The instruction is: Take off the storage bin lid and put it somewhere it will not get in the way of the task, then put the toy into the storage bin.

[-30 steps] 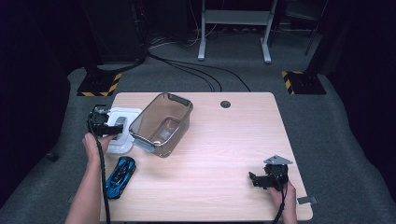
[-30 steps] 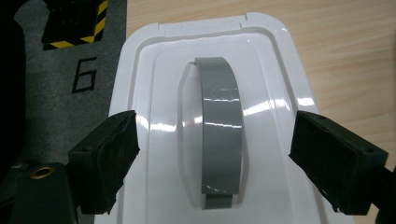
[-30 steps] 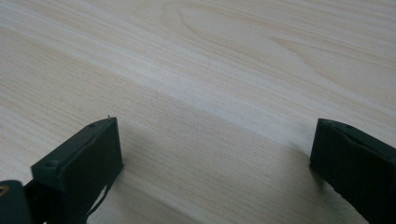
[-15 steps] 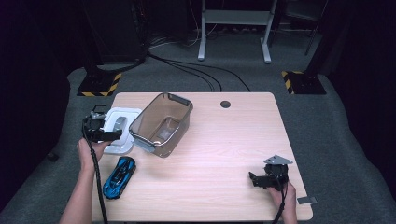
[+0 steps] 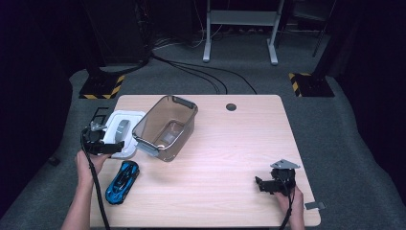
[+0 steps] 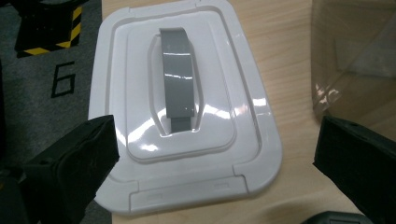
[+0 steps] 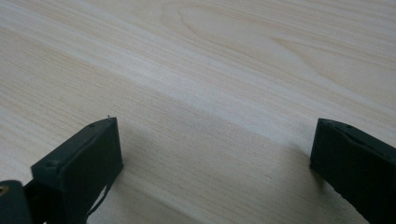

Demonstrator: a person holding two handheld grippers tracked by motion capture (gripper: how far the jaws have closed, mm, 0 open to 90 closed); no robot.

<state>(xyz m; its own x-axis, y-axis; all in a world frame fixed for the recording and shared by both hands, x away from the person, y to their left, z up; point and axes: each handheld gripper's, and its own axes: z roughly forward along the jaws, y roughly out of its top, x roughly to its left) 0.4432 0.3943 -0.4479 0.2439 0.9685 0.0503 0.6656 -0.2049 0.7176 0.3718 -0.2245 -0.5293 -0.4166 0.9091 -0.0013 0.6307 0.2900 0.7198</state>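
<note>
Hovering wide open and empty, jaws just spread, the left gripper (image 5: 112, 147) sits over the white lid (image 6: 182, 107) lying flat at the table (image 5: 230, 143) edge beside the uncovered clear bin (image 5: 165, 127), blue toy car (image 5: 122, 182) not yet binned, right gripper (image 5: 261, 184) open, idle.

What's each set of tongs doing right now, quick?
Left tongs: open, just been opening, nothing gripped, over the white lid.
Right tongs: open, empty, above bare table.
</note>
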